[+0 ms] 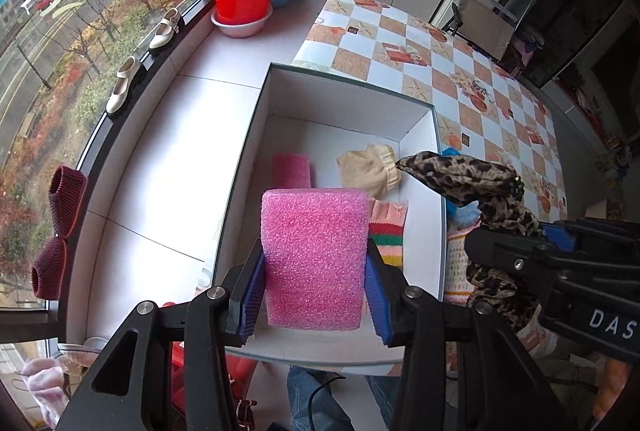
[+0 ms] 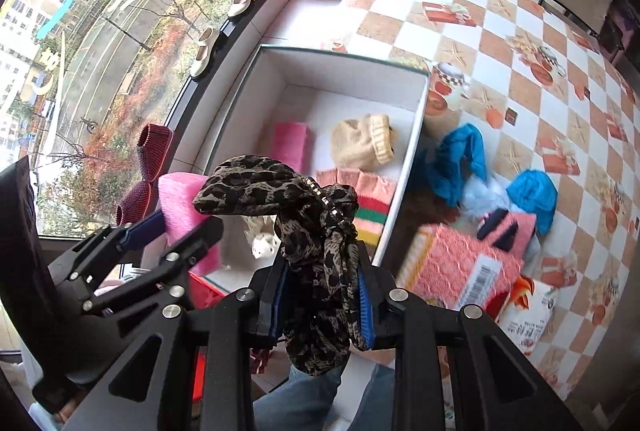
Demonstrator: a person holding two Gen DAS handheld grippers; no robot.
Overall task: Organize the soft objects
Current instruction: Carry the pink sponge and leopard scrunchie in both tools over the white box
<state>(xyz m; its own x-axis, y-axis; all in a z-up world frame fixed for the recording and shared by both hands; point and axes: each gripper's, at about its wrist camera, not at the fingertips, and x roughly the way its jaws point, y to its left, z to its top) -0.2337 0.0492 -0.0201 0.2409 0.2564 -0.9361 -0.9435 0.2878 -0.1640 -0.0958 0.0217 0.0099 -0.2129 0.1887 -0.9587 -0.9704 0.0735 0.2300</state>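
The left tongs (image 1: 316,295) pinch a pink foam block (image 1: 316,255) above the near end of the white box (image 1: 352,87). The right tongs (image 2: 326,305) pinch a leopard-print fabric piece (image 2: 280,191) just right of the left tongs, over the box's near right corner on the tabletop (image 2: 520,79).

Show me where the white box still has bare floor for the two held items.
Bare floor: the white box far end, beyond the pink foam piece and beige knit. The right side, where the knit and striped sock lie, is crowded.
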